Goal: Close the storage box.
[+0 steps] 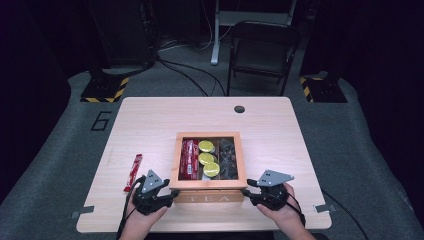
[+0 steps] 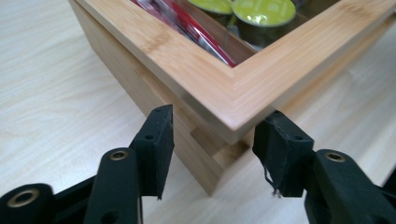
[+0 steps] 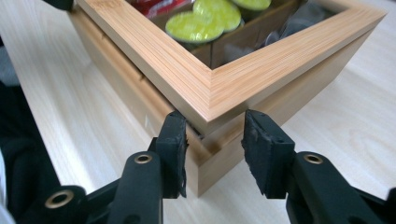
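Both grippers [image 1: 172, 194] [image 1: 248, 190] at tea box [image 1: 208, 198] lid's near corners

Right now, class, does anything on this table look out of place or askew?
One red packet lies loose on the table, left of the tea box, while others like it sit inside. The box lid looks slightly raised at both front corners.

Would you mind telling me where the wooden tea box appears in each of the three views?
High view: the wooden tea box sits at the table's near middle, between the left gripper and the right gripper.
Left gripper view: one lid corner fills the upper middle, just above the open fingers.
Right gripper view: the other front lid corner sits likewise, upper middle.
Shared landmark: the yellow-green capsules inside, seen through the lid.
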